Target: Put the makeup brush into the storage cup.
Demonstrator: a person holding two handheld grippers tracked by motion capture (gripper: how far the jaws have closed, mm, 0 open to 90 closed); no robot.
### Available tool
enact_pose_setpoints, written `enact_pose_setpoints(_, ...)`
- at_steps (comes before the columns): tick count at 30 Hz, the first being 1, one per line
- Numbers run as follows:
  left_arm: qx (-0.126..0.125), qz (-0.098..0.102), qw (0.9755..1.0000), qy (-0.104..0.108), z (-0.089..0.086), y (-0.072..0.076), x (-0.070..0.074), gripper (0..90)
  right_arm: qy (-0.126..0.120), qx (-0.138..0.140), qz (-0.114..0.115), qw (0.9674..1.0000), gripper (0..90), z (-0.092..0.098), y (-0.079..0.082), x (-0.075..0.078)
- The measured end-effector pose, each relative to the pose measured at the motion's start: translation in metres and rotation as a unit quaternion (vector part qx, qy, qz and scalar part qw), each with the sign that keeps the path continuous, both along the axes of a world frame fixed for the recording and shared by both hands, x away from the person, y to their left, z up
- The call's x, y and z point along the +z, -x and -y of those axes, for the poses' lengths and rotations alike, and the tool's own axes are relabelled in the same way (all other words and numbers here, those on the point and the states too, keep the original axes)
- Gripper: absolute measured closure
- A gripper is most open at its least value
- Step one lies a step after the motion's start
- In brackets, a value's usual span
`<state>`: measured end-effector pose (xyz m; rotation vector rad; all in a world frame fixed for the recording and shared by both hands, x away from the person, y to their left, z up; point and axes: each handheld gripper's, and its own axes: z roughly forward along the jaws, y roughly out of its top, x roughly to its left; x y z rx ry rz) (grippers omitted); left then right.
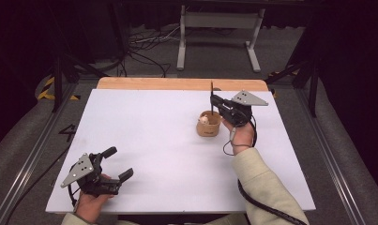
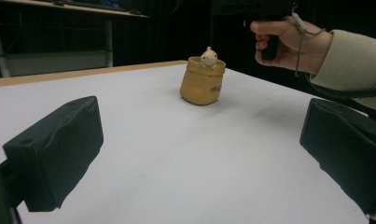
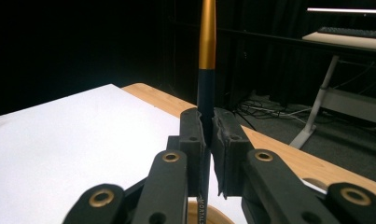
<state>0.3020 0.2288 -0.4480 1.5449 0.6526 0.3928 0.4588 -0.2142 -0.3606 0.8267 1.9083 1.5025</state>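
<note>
right gripper (image 3: 206, 135): clamped on upright pen (image 3: 206, 56), held over pouch holder (image 1: 208, 124) | left gripper (image 1: 116, 164): jaws left wide apart, nothing gripped, parked on table (image 1: 168, 140)

- 2 grippers: left gripper (image 1: 116, 164) w/ jaws wide apart, right gripper (image 1: 214, 100) w/ jaws pinched on a pen.
- 1 pen (image 3: 206, 56), black w/ a gold part, standing up straight.
- 1 little pot (image 1: 208, 124), tan, shaped like a sack.
- 1 tiny toy head (image 2: 208, 57) poking out of the pot, maybe an animal, too small to tell.
- 1 white table (image 1: 158, 140) w/ a wood edge at the far side.
- 2 hands, 1 on each gripper.
</note>
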Motion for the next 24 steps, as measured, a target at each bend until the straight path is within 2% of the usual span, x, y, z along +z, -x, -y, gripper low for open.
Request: enact_pose_setpoints(24, -0.004, -0.002, 1.0000, -0.004, 0.001, -0.001, -0.001, 0.1, 0.006, -0.002, -0.024, 0.9997, 83.5, 0.003, -0.002, -0.025)
